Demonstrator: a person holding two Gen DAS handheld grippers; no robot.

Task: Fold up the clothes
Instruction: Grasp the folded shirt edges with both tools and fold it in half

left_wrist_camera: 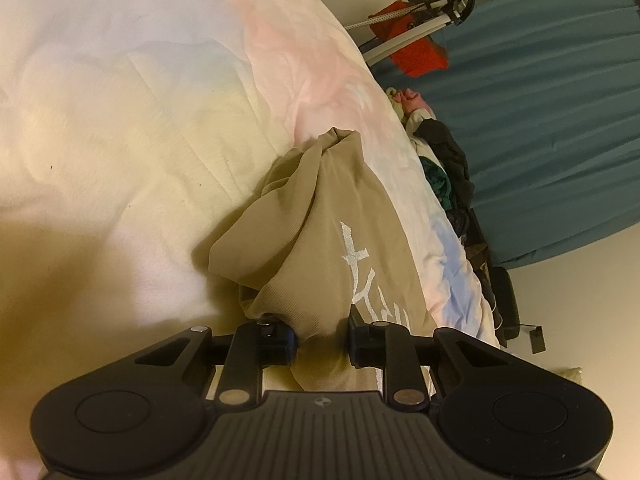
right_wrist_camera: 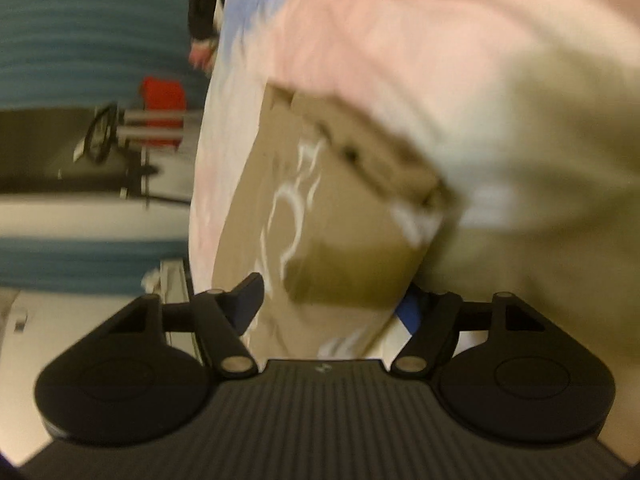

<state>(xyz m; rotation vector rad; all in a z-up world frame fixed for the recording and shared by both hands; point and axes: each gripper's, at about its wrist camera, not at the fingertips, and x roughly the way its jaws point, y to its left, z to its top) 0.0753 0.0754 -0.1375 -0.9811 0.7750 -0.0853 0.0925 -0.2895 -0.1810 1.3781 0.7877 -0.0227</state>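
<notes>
A tan garment (left_wrist_camera: 320,232) with white printed lettering lies bunched on a pastel quilt (left_wrist_camera: 140,100). My left gripper (left_wrist_camera: 322,340) has a fold of the tan cloth between its fingers, which stand a little apart and pinch it. In the blurred right wrist view the same tan garment (right_wrist_camera: 320,208) lies on the quilt (right_wrist_camera: 440,40). My right gripper (right_wrist_camera: 336,300) is open wide, with the garment's near edge between its fingers.
A pile of dark and coloured clothes (left_wrist_camera: 444,160) lies past the quilt's edge. A teal curtain (left_wrist_camera: 560,120), a white drying rack (left_wrist_camera: 420,28) and a red cloth (left_wrist_camera: 416,52) stand beyond. The rack also shows in the right wrist view (right_wrist_camera: 132,132).
</notes>
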